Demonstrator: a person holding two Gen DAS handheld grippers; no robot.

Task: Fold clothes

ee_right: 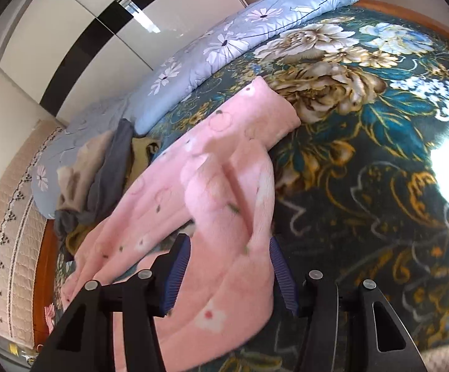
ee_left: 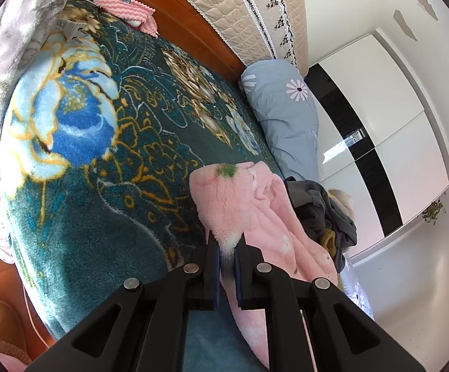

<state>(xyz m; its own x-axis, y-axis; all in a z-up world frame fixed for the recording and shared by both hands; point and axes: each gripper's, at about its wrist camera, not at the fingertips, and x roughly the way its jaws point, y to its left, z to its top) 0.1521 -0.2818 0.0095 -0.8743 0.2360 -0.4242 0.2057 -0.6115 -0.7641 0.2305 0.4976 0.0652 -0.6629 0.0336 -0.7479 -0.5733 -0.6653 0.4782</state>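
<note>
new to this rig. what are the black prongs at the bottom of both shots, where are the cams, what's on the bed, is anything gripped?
No robot arm here: a person holds a two-finger gripper in each hand, and a fisheye camera on each looks forward along its fingers. The black prongs are those fingers.

Left wrist view: the left gripper is nearly shut, pinching an edge of the pink fleece garment.

Right wrist view: the right gripper is open, its blue pads either side of the same pink fleece garment, not clamping it.

The garment lies on a teal floral blanket. Beside it sit a pile of grey and tan clothes and a light blue daisy quilt.
</note>
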